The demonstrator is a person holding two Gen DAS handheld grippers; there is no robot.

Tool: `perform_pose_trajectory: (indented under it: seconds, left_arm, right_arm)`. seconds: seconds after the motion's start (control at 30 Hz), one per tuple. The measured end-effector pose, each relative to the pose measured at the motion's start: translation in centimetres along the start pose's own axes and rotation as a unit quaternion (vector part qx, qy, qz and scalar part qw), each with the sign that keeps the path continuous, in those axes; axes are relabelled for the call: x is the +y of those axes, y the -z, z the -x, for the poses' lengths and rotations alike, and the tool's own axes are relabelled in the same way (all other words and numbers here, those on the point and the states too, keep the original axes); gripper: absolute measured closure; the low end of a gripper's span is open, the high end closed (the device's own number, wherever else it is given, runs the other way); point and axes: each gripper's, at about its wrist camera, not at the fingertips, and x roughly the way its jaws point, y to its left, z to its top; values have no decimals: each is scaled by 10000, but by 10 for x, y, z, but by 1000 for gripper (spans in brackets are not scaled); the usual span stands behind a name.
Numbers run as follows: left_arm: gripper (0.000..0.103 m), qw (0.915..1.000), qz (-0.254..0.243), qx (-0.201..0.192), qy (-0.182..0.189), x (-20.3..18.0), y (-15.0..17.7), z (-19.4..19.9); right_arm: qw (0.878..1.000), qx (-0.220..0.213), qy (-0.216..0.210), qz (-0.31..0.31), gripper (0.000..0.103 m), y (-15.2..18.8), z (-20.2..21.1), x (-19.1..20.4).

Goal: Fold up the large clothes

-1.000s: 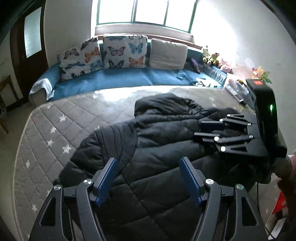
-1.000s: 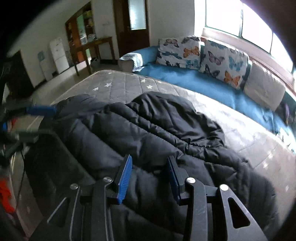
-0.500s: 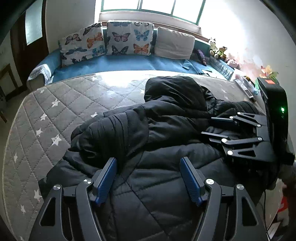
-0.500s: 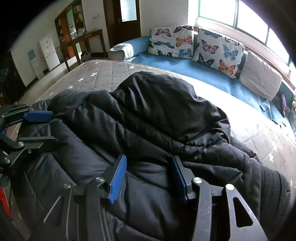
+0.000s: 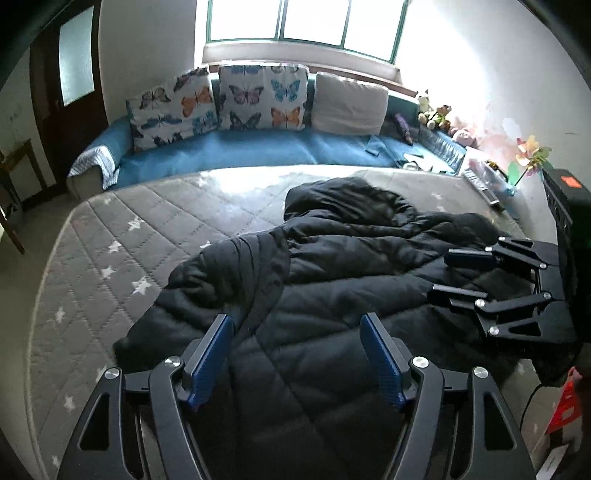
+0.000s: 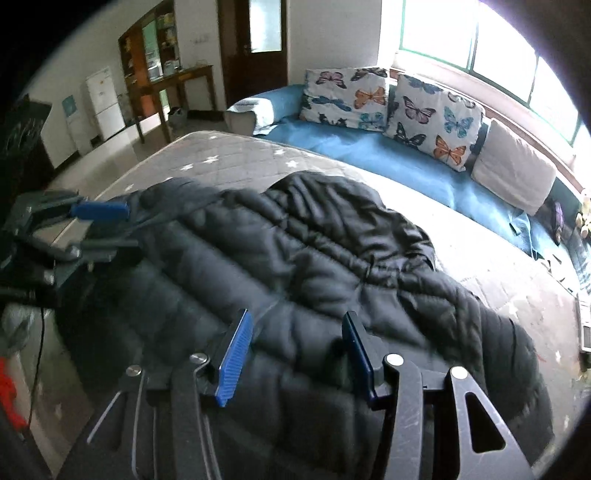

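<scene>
1. Left wrist view: the left gripper (image 5: 297,334) hangs over the near part of a black quilted jacket (image 5: 332,288), its blue-padded fingers (image 5: 208,354) spread wide with nothing clamped between them; padded fabric lies below the gap.
2. Left wrist view: the jacket lies crumpled on a grey star-patterned mattress (image 5: 110,266), toward its right half. One sleeve (image 5: 236,273) is folded over onto the body, and the hood (image 5: 347,199) points toward the blue sofa (image 5: 240,151).
3. Left wrist view: the right gripper (image 5: 439,275) sits at the right edge over the jacket's far side, fingers parted. Whether they touch the cloth cannot be told.
4. Left wrist view: butterfly cushions (image 5: 258,98) and a plain cushion (image 5: 349,105) line the sofa under the window (image 5: 303,22).
5. Right wrist view: the right gripper (image 6: 297,339) is over the jacket (image 6: 295,258), and its jaws have just been opening. The fingers (image 6: 236,354) stand apart with a ridge of fabric in the gap, not visibly pinched.
6. Right wrist view: the left gripper (image 6: 107,225) appears at the left edge beside the jacket's other side, fingers apart.
7. Right wrist view: the jacket covers the near part of the mattress (image 6: 229,162), and the image is slightly blurred.
</scene>
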Motion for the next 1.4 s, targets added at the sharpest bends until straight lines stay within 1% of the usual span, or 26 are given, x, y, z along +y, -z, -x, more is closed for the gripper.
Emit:
perform_pose_trajectory:
  seconds: [0.13, 0.23, 0.33, 0.43, 0.53, 0.6, 0.67, 0.77, 0.87, 0.93, 1.03, 1.13, 1.2, 1.33, 1.4]
  left_arm:
    - [27, 10000, -90, -37, -6, -10, 25, 20]
    - [27, 9998, -173, 42, -31, -18, 47, 20]
    - [27, 9995, -260, 122, -129, -21, 59, 10]
    - [27, 9996, -231, 154, -97, -19, 61, 4]
    - [27, 9996, -80, 255, 31, -13, 59, -8]
    - [27, 9995, 24, 300, 86, -10, 58, -14]
    - [27, 9993, 95, 323, 145, -8, 59, -20]
    - [25, 9994, 87, 313, 139, -10, 58, -22]
    - [24, 9994, 66, 313, 101, -12, 58, -22]
    - [24, 9993, 128, 321, 156, -10, 57, -21]
    - [23, 9990, 188, 348, 229, -5, 56, -21]
    - [23, 9990, 167, 350, 228, -4, 56, -21]
    - [23, 9990, 170, 348, 237, -2, 57, -20]
    - [23, 9989, 157, 370, 256, 0, 57, -20]
    - [22, 9988, 168, 373, 265, 1, 56, -20]
  right_arm:
    - [9994, 67, -340, 39, 47, 18, 14, 16]
    - [9992, 58, -344, 196, 47, 29, 16, 32]
    - [9994, 52, -240, 226, 47, 31, 11, 34]
    - [9995, 182, -262, 80, 46, 31, -1, 29]
    - [9993, 263, -229, 118, 45, 33, -11, 30]
    - [9993, 308, -219, 36, 44, 37, -18, 31]
    - [9994, 278, -199, 24, 44, 40, -20, 32]
    - [9995, 218, -245, 5, 44, 42, -19, 30]
    - [9993, 115, -340, -48, 45, 42, -9, 27]
    - [9988, 0, -434, -215, 45, 40, 3, 18]
    - [9982, -185, -313, -468, 45, 37, 22, -4]
    - [9963, -302, -23, -808, 45, 37, 37, -34]
    - [9922, -362, 221, -1173, 45, 41, 46, -64]
    - [9834, -273, 554, -1707, 45, 47, 42, -107]
    - [9804, -161, 561, -1883, 45, 49, 32, -120]
